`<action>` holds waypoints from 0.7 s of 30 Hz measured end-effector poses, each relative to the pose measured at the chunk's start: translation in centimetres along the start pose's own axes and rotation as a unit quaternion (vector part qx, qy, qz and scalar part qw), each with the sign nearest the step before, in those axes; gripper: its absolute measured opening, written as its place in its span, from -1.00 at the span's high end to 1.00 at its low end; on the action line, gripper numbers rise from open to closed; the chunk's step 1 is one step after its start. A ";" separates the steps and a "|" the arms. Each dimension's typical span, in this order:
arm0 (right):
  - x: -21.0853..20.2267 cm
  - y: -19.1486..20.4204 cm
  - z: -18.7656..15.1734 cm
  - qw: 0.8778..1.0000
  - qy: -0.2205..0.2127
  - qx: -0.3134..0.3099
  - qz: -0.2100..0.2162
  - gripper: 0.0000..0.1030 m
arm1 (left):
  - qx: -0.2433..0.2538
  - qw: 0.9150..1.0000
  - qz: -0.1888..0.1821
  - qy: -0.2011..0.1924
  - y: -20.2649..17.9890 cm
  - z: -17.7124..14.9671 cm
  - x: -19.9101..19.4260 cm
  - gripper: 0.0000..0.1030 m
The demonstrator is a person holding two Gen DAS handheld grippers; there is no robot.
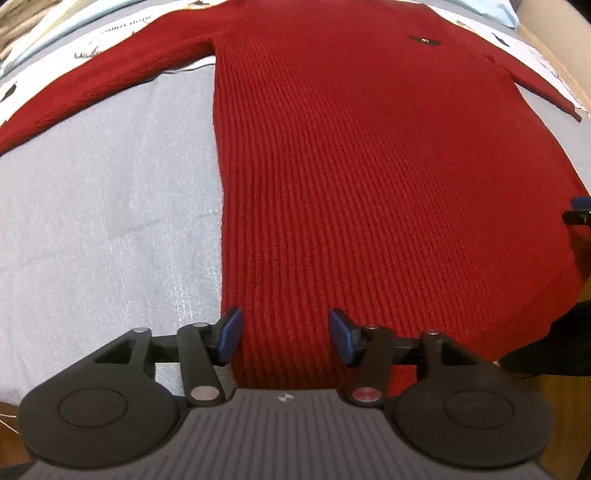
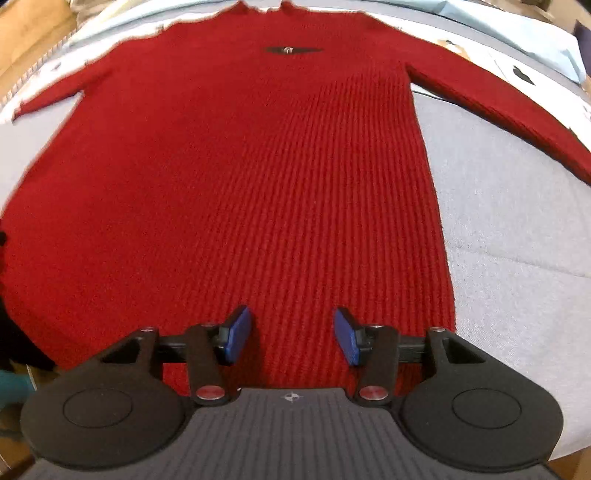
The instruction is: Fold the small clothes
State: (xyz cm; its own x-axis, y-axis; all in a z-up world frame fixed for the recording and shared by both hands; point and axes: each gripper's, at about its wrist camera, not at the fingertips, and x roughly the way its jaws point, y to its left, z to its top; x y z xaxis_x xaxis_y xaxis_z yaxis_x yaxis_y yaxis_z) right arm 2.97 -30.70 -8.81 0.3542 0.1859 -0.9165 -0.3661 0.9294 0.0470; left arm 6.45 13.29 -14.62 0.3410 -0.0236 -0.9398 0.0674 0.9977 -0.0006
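Note:
A red ribbed knit sweater [image 1: 369,177] lies flat, face up, on a grey bed cover [image 1: 103,206], sleeves spread to both sides, a small dark logo [image 1: 424,40] on the chest. My left gripper [image 1: 286,338] is open and empty over the hem near the sweater's left edge. In the right wrist view the same sweater [image 2: 240,177] fills the frame, and my right gripper [image 2: 292,338] is open and empty over the hem near its right edge. The right gripper's tip shows at the far right of the left wrist view [image 1: 580,212].
The grey cover [image 2: 517,240] extends beside the sweater on both sides. A printed light-blue sheet [image 1: 110,29] lies beyond the sleeves. A wooden bed frame [image 2: 26,33] shows at the far corners. The bed's near edge runs just under both grippers.

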 end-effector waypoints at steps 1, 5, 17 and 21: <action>-0.1 0.2 0.1 1.000 -0.001 -0.001 -0.001 -0.10 | -0.004 1.000 0.005 -0.008 0.0 0.2 -0.2 -0.24; 0.5 -0.9 2.7 1.000 -0.011 0.007 -0.006 -0.10 | -0.042 0.996 0.028 -0.068 0.8 1.1 -1.8 -0.26; -2.0 -1.4 10.2 0.988 -0.147 0.035 0.007 -0.10 | -0.046 0.961 0.100 -0.255 -1.8 3.9 -11.0 -0.44; -4.1 -1.4 12.8 0.981 -0.191 0.042 0.012 -0.10 | -0.052 0.951 0.115 -0.281 -2.1 7.0 -13.8 -0.44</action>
State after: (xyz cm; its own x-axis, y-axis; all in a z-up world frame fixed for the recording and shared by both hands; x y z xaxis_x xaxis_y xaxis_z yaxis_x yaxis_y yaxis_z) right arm 13.07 -28.67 -0.02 0.6493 0.2985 -0.6995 -0.3117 0.9434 0.1133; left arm 8.17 11.08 0.72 0.7844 0.1956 -0.5886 -0.1535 0.9807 0.1214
